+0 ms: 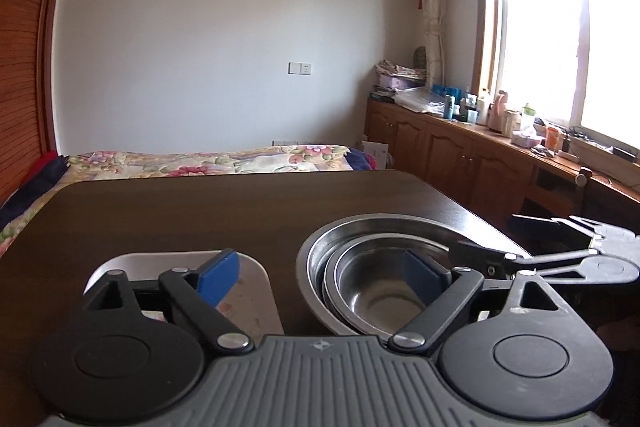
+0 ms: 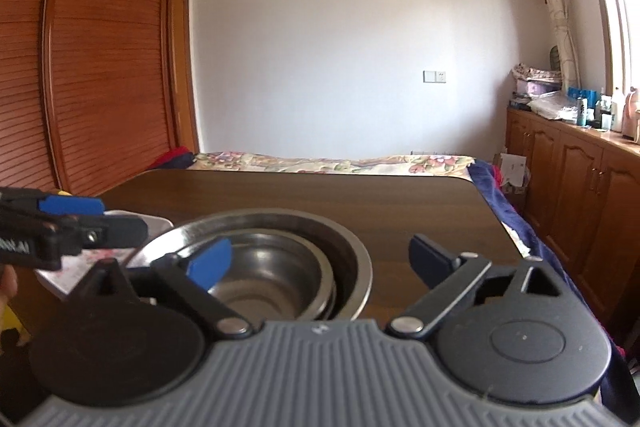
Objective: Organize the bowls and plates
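Both grippers spread wide above nested bowls (image 1: 376,279)

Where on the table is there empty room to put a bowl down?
The far half of the table, beyond the nested steel bowls and toward the bed, is bare. The near edge is crowded: square tray, bowls, and both open grippers.

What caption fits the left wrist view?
Open left gripper above nested steel bowls and a square plate.

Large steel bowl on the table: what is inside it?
Smaller steel bowls sit nested inside the large steel bowl; at least two show. The innermost looks empty. The gripper bodies hide the stack's near side in both views.
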The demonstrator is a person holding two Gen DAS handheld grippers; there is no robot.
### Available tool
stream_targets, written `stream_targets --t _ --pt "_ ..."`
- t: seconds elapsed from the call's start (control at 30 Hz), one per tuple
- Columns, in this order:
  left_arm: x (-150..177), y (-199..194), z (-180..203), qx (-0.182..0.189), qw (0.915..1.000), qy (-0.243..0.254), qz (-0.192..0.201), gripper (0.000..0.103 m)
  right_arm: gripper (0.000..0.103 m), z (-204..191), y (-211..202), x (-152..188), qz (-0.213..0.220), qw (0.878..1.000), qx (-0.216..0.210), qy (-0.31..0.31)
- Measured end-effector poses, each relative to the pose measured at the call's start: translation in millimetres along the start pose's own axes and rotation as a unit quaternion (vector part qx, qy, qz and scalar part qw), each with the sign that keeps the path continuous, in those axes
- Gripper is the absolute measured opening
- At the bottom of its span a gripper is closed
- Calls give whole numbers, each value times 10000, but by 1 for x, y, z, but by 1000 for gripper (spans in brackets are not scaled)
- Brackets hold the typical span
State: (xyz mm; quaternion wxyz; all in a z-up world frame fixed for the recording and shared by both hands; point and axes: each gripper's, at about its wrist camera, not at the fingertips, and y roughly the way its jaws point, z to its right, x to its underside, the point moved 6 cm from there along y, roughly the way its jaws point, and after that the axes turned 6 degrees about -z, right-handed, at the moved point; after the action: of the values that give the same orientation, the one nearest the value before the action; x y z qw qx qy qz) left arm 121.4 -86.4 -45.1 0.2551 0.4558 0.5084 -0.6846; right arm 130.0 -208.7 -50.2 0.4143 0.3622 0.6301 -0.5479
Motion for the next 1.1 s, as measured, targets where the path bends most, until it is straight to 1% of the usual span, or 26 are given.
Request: stream_targets --t 0.03,0.13,0.2,0.23,0.37,0.4,0.5,0.53,0.6,0.63,0.77,0.8,0.87,0.93,1.03,1.1 --pt "2 0 2 -15 10000 17 5 103 102 0 1 2 13 10000 25 10" --pt "7 2 5 41 10000 55 -38 103 102 -2 3 8 -13 10000 37 -19" --pt "7 4 7 139 9998 39 -104 103 102 -3 3 10 -25 10000 -74 56" --pt "8 5 8 177 9997 53 -147 99 102 -3 3 10 -17 9999 -102 113" --pt "10 7 12 242 9994 115 -224 93 102 -2 4 11 -36 9996 -160 226" --pt "10 8 12 265 9992 118 -257 89 102 -1 4 11 -50 9995 -186 254" --pt "11 11 13 298 9990 109 -323 86 102 -1 5 13 -74 9992 -242 317" --pt "11 12 14 304 9989 104 -335 84 101 -1 6 13 -70 9991 -257 334" --pt "12 12 13 287 9989 89 -349 83 96 -1 6 14 -89 9988 -318 351" --pt "12 13 13 280 9989 83 -359 82 91 -1 6 16 -96 9987 -338 367" --pt "13 14 12 287 9988 16 -406 82 77 1 9 17 -144 9975 -442 526" --pt "13 15 12 284 9987 25 -417 82 71 1 10 18 -147 9973 -450 556" --pt "14 16 12 257 9986 33 -460 82 68 2 11 19 -176 9971 -452 593" --pt "14 19 12 283 9983 -2 -510 82 59 2 13 20 -198 9967 -467 633" --pt "14 22 12 321 9978 -59 -581 80 55 3 14 20 -205 9964 -455 685" --pt "15 22 12 314 9977 -70 -590 79 55 3 14 20 -216 9966 -436 666"
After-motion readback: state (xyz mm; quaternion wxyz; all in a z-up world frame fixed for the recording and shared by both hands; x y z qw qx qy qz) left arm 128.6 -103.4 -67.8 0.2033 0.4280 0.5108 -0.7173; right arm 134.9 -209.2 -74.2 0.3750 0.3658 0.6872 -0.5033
